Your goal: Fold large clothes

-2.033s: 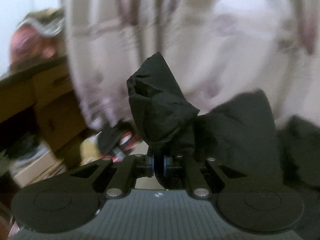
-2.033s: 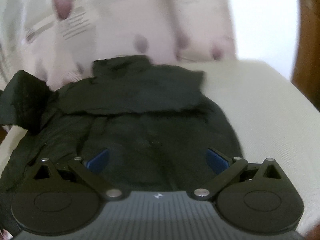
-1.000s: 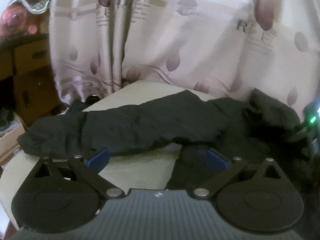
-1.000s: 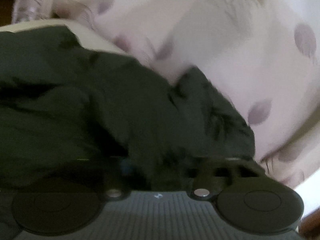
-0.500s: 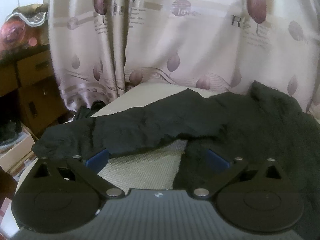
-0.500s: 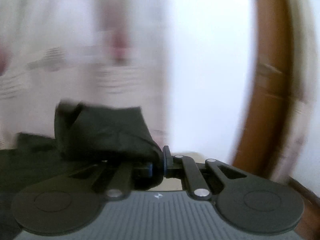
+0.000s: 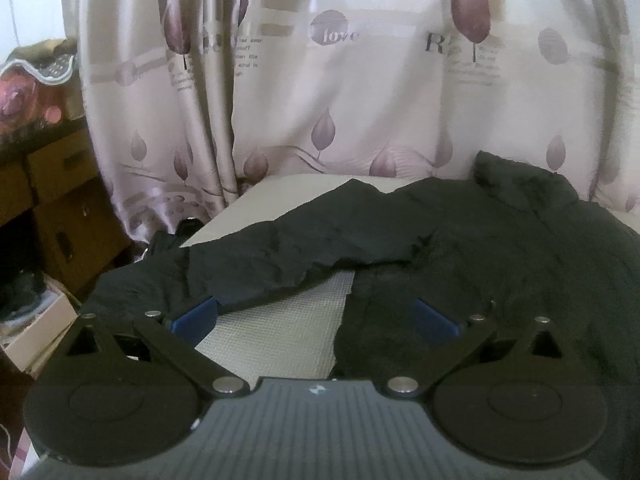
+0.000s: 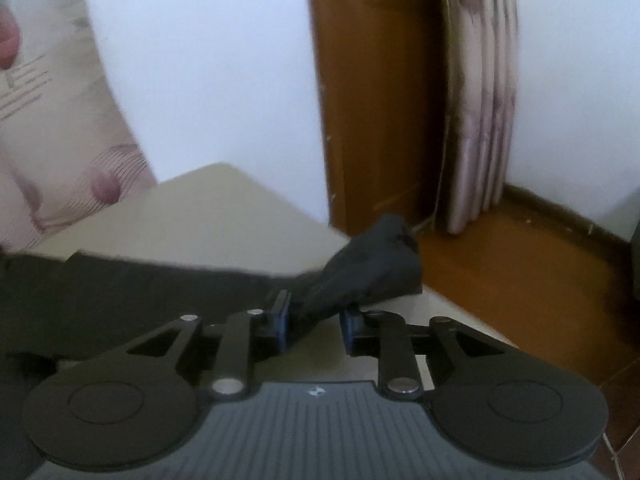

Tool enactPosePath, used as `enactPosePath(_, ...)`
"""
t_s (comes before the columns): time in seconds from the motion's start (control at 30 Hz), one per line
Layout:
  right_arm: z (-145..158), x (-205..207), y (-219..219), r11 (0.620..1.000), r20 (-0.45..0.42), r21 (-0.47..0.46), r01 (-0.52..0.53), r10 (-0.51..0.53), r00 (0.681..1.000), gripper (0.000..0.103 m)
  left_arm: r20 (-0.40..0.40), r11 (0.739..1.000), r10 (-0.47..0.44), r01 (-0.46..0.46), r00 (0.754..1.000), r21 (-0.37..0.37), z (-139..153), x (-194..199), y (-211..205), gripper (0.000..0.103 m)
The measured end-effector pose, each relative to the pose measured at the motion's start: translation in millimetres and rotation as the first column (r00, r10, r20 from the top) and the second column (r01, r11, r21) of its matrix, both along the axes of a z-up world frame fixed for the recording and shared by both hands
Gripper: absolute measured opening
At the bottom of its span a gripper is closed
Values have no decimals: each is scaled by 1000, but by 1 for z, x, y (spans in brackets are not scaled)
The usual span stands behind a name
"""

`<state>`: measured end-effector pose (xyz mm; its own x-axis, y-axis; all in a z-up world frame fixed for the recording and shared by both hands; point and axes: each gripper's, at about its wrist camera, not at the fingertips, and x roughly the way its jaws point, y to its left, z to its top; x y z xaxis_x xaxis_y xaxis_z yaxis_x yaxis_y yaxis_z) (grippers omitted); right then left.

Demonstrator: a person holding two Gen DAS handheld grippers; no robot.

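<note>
Jacket (image 7: 500,248), black and crinkly, lies spread over a pale woven-looking table (image 7: 280,328), with one sleeve (image 7: 256,264) stretched out left toward the table's left edge. Nothing's in a container; the only boxes (image 7: 60,200) are cardboard ones stacked far left, and I can't see into them. Left gripper (image 7: 316,316) hovers at the near edge, jaws spread wide, blue pads (image 7: 192,316) over the sleeve and body but not pinching anything.

Right gripper (image 8: 314,322) has its jaws partly apart with a bunched black cuff or corner (image 8: 372,268) sitting between them; it's blurry, so I honestly can't tell if the pads (image 8: 282,320) are gripping it. That bit sits right at the table's far right corner, with brown floor (image 8: 520,280) beyond it. Shiny leaf-print curtain (image 7: 340,100) hangs behind the far edge.
</note>
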<state>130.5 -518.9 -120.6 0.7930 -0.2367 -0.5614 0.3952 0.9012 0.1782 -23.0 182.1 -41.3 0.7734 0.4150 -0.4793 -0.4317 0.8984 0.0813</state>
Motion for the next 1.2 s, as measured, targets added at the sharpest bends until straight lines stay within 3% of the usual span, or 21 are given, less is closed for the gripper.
enactPosePath(0.03,1,-12,9,1000,18,-2,-25,25,1000,36,2,1000,-9,9,1000,1,0,-3,1,103)
enactPosePath(0.1,0,-39,17,998,57,-20,-58,59,997,65,12,999,-32,32,999,-1,-2,-12,3,103)
enactPosePath(0.13,-1,-56,21,997,79,-16,-78,79,994,90,21,999,-46,46,999,-7,-3,-17,5,103)
enactPosePath(0.17,-1,-70,25,996,98,1,-93,92,991,94,26,998,-66,66,998,-14,-5,-23,7,103)
enactPosePath(0.23,-2,-95,29,982,117,93,-165,154,981,94,10,994,-107,108,994,-16,-9,-32,9,103)
enactPosePath(0.33,-8,-114,44,927,95,215,-309,295,951,94,-28,990,-139,139,990,-35,-17,-47,17,103)
enactPosePath(0.43,-19,-130,70,843,104,328,-426,416,903,94,-75,973,-181,167,981,-160,-27,-56,33,103)
enactPosePath(0.53,-21,-135,97,791,120,382,-477,469,875,94,-108,943,-220,183,969,-277,-38,-60,41,102)
enactPosePath(0.63,-21,-126,125,778,78,384,-497,509,857,94,-108,920,-280,234,954,-315,-45,-61,37,102)
enactPosePath(0.67,-22,-124,131,778,66,379,-501,517,853,92,-122,908,-312,258,942,-330,-49,-60,34,102)
enactPosePath(0.7,-22,-122,138,772,62,381,-509,527,847,91,-141,897,-341,277,930,-344,-53,-58,30,94)
enactPosePath(0.73,-23,-123,143,766,62,378,-520,540,840,74,-164,884,-371,293,914,-363,-59,-56,28,87)
enactPosePath(0.77,-23,-122,150,764,52,365,-532,554,831,44,-159,896,-374,312,914,-316,-59,-59,22,73)
enactPosePath(0.8,-24,-120,154,771,36,346,-535,558,829,37,-158,885,-413,355,897,-300,-58,-60,18,37)
enactPosePath(0.83,-24,-120,160,784,21,320,-532,555,831,33,-148,869,-442,381,885,-315,-56,-60,17,26)
enactPosePath(0.87,-23,-122,162,784,22,317,-533,556,831,26,-130,863,-440,379,888,-334,-53,-61,18,20)
enactPosePath(1.0,-12,-135,154,763,70,349,-545,559,826,19,-95,883,-416,377,904,-280,-37,-69,24,15)
enactPosePath(1.07,-6,-145,147,754,81,361,-549,561,824,18,-82,881,-409,369,909,-296,-30,-77,31,14)
enactPosePath(1.2,-6,-164,141,746,59,370,-554,576,815,17,-118,878,-431,386,895,-283,-30,-92,30,15)
